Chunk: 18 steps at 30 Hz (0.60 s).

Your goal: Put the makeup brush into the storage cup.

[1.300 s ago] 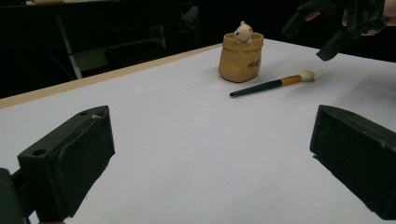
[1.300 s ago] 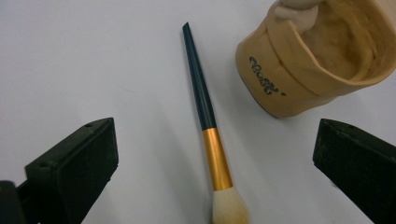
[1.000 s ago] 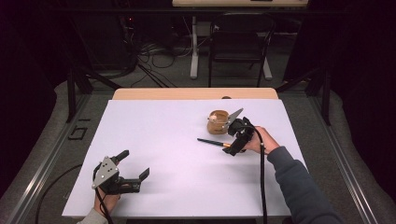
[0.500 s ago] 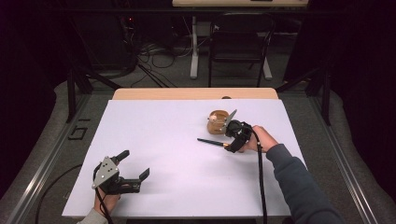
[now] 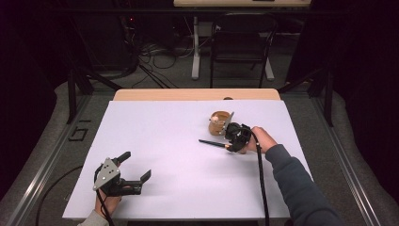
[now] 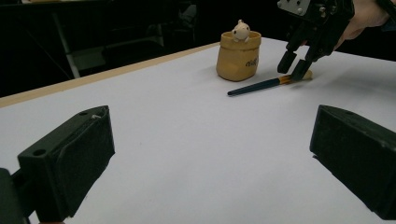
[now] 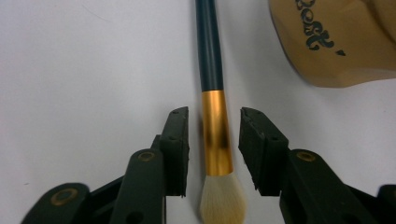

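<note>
Evidently light and stiff, the makeup brush [image 7: 211,93] suits a hold at its slick gold ferrule [image 7: 217,135]; right claw [image 7: 214,149], just closing, straddles it ungripped; left claw [image 6: 205,163] gapes empty.

The brush [image 7: 215,116] has a smooth dark glossy handle, a shiny gold metal ferrule and soft pale bristles, the tan pot [image 7: 336,42] looks matt like glazeless clay, the table [image 5: 179,136] is matt white with a wooden edge, and the right gripper's pads [image 7: 180,144] are dull black plastic.
</note>
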Tool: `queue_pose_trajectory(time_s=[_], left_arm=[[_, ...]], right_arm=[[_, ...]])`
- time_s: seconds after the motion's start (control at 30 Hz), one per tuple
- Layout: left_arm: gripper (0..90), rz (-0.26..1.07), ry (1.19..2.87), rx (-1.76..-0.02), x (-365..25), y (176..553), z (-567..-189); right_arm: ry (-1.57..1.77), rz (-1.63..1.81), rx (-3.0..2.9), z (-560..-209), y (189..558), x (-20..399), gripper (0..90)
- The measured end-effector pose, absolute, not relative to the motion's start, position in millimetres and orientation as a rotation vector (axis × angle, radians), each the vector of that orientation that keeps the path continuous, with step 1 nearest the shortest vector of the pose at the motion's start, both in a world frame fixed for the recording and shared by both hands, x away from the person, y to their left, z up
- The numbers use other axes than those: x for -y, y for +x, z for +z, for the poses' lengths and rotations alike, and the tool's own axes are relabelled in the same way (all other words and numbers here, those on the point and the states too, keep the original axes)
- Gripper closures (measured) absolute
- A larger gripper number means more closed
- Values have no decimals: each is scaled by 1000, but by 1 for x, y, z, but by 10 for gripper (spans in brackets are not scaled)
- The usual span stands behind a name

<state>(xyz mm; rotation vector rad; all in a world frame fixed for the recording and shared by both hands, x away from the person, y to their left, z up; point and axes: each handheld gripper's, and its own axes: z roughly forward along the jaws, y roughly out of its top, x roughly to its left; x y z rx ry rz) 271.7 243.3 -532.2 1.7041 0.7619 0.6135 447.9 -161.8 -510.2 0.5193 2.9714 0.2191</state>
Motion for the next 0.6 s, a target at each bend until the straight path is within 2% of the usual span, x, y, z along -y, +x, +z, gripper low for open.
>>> queue_pose_trajectory(time_s=[0.1,0.6], left_arm=[[0,613,1704,-763,-244,272,-532],[0,614,1705,-761,-243,272,-532]], right_arm=[[522,437,-2902,-525,447,162,666],[456,387,-2932,-529,450,159,754]])
